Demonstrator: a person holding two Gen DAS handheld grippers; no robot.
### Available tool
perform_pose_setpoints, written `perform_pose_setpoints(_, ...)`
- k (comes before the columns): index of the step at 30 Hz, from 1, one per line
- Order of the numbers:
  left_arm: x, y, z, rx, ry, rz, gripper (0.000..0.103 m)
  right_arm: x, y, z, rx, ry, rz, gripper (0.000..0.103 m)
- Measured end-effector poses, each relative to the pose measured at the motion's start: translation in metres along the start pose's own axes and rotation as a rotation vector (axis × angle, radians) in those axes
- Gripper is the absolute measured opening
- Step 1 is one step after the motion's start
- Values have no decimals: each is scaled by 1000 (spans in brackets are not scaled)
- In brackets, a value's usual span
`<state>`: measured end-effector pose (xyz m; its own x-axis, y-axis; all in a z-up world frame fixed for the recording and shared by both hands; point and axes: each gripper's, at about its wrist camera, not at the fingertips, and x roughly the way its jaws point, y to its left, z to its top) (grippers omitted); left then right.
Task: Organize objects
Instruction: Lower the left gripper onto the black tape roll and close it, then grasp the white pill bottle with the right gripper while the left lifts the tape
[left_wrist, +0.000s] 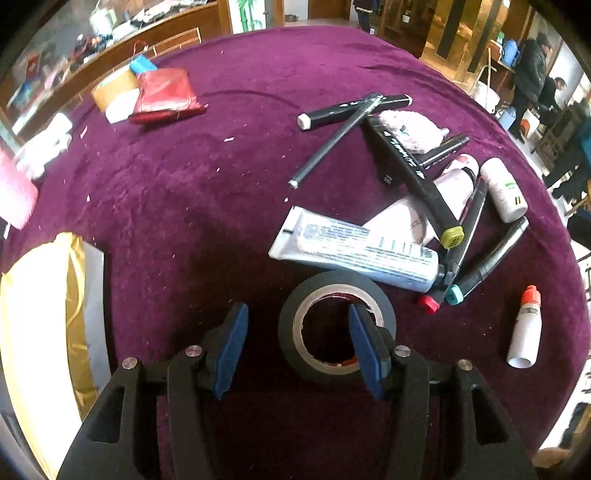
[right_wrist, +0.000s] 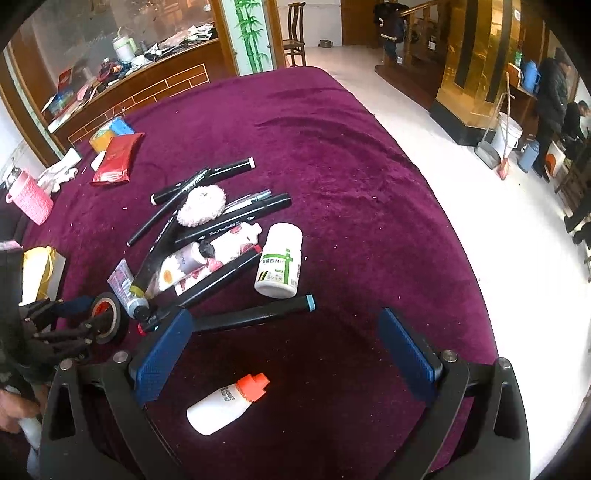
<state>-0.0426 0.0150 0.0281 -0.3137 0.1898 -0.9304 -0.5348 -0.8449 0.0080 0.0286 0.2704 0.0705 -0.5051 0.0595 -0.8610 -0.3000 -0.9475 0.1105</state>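
left wrist view: the left tongs stand wide, one finger inside the black tape roll on the worktop; closing squarely on its wall should hold. right wrist view: the right tongs gape wide, empty, over the orange-capped bottle.

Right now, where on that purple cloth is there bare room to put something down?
Bare cloth lies between the red packet and the pile of markers, and along the far side of the table beyond the white pill bottle. It is crowded around the black tape roll and white tube.
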Motion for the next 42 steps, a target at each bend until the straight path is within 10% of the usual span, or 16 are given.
perform_pose_setpoints(7,-2,-8,-3,-35,-74,54,46,3,-14,9,35,2,-4,102)
perform_pose_setpoints(10,-4,0,-2,-74,-72,18,11,6,-25,16,53,8,-20,102)
perform_pose_setpoints(21,-36,10,-25,-187,-91,-77,11,35,-1,45,-37,62,-11,100)
perform_pose_setpoints(29,-61,16,-40,-239,-127,-60,11,78,8,46,-59,190,-36,37)
perform_pose_setpoints(42,-87,48,-62,-344,-160,-68,11,67,-23,44,121,193,91,31)
